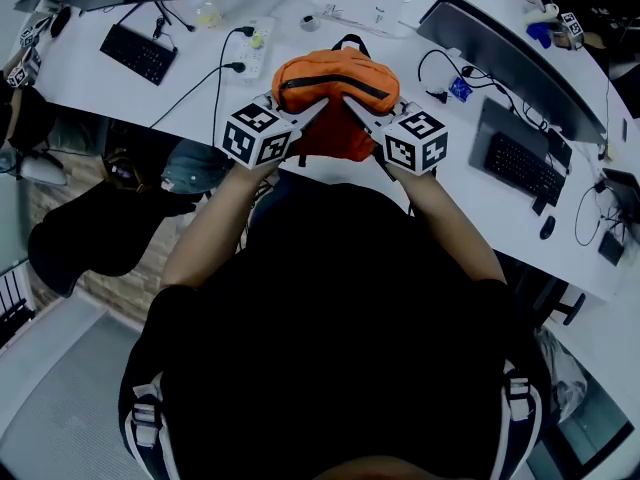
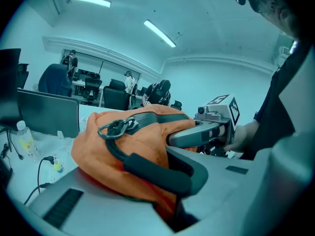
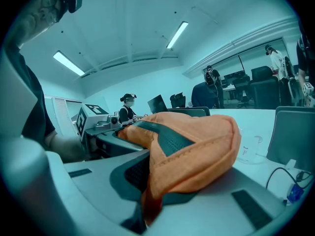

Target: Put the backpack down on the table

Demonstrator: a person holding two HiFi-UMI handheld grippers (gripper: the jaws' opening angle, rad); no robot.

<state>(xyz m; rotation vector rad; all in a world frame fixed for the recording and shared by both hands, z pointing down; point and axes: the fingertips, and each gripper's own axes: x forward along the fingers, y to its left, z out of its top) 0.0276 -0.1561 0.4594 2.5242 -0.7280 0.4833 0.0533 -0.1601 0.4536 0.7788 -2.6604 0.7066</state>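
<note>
An orange backpack with a dark zip and black straps hangs between my two grippers, over the near edge of the white table. My left gripper is shut on the bag's left side, with orange fabric pinched between its jaws. The right gripper is shut on the bag's right side. In the left gripper view the backpack shows a metal ring at its zip. In the right gripper view the backpack bulges over the jaws. Whether its bottom touches the table is hidden.
On the table lie a keyboard at the left, a power strip with cables behind the bag, and a monitor, a keyboard and a mouse at the right. A black chair stands below left.
</note>
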